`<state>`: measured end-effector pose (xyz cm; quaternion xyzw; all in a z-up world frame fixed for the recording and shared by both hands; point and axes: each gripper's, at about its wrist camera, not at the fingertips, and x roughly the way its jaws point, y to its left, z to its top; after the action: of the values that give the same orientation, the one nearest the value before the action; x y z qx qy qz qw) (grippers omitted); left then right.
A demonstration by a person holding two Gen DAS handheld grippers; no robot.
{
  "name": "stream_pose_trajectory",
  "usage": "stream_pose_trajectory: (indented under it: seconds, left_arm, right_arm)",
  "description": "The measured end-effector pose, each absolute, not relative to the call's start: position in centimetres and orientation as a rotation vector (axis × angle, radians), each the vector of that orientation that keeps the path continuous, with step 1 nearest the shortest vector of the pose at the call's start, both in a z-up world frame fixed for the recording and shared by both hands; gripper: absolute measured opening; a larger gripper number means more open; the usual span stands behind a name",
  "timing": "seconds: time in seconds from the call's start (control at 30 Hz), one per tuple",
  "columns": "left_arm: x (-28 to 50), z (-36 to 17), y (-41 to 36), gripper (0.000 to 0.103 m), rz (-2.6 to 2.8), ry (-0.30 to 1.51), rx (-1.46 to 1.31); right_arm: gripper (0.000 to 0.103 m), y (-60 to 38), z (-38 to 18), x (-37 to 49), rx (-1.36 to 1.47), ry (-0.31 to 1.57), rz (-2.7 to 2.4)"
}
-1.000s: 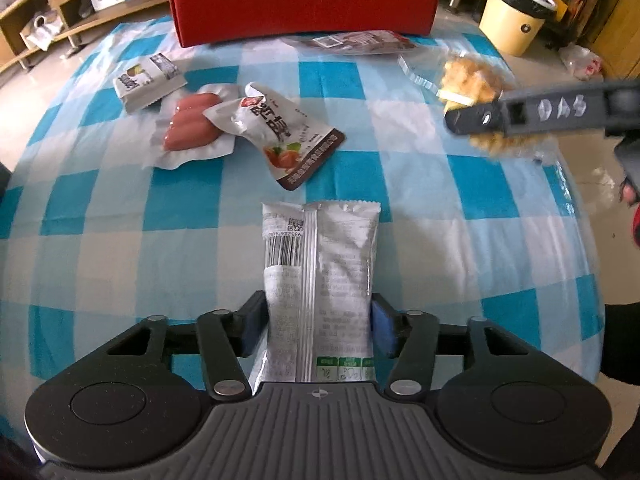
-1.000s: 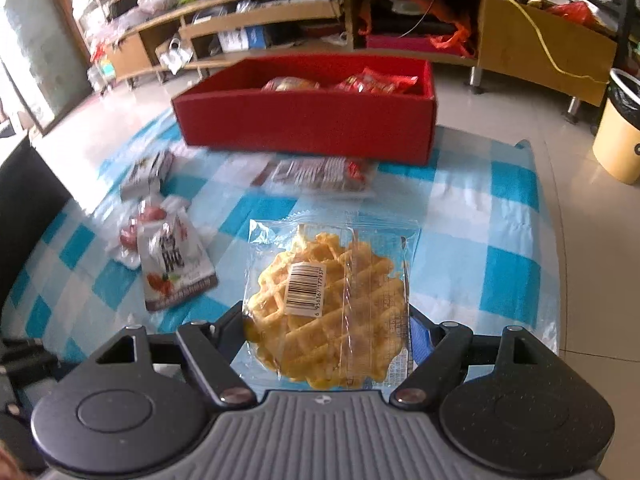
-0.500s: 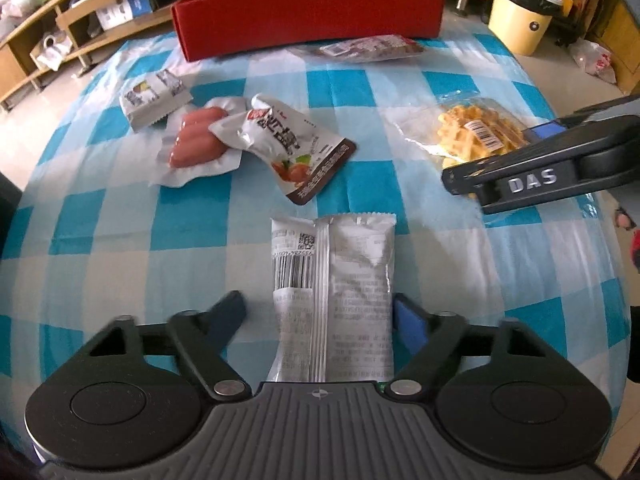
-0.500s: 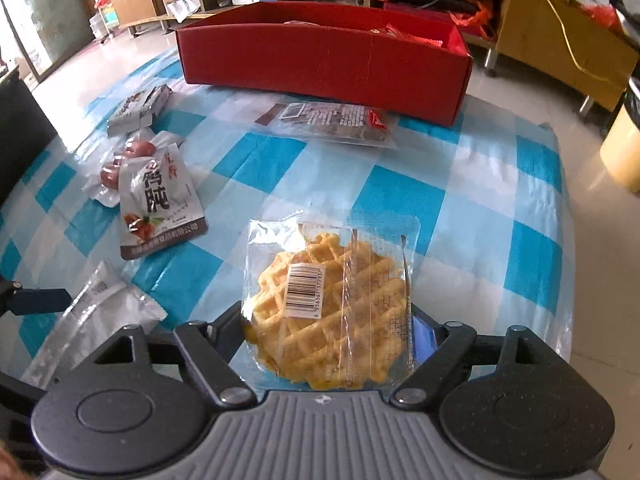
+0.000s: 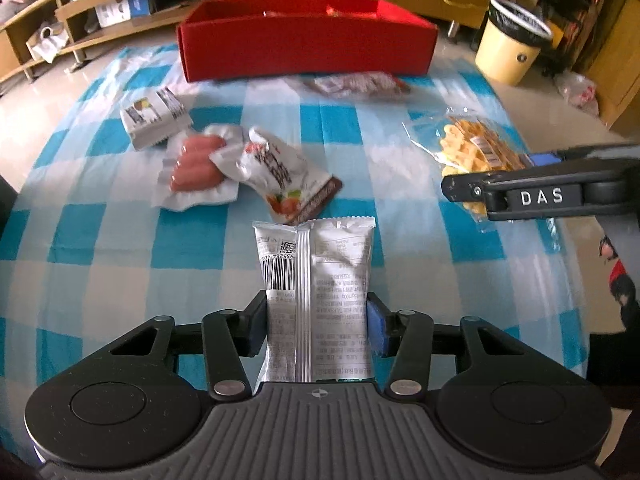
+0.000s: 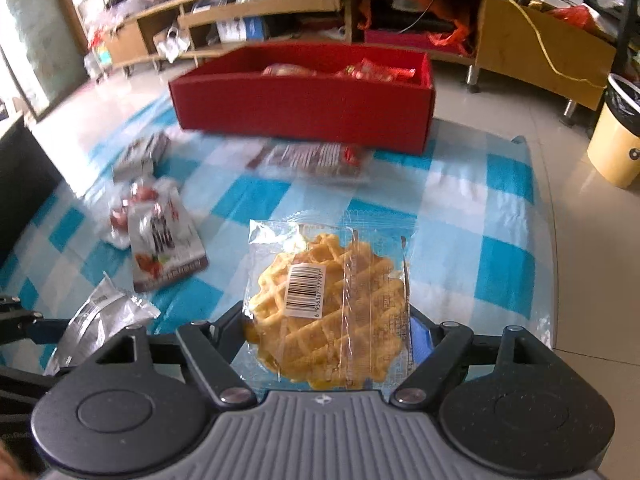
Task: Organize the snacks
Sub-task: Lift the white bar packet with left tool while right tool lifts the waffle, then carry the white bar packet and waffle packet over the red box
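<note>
Over the checked cloth [image 5: 120, 240], our left gripper [image 5: 316, 320] has just closed and now pinches the silver packet [image 5: 316, 280], with the red box [image 5: 308, 52] beyond. From the right wrist, our right gripper [image 6: 326, 332] clamps the wrapped waffle [image 6: 328, 304] above the cloth.

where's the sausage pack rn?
Left wrist view: sausage pack lies left of centre on the checked cloth, partly under the white pouch, beside a small grey packet.
</note>
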<state>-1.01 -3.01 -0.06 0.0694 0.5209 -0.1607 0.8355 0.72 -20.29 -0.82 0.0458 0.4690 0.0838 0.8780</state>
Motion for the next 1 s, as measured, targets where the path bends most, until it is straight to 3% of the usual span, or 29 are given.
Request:
stream_pose_trajectory:
  seconds: [1.0]
  left_arm:
    - [7.5, 5.5, -3.7, 0.057, -0.354, 0.915, 0.038]
  right_arm:
    - [0.077, -21.4, 2.9, 6.1, 0.215, 0.840, 0.187]
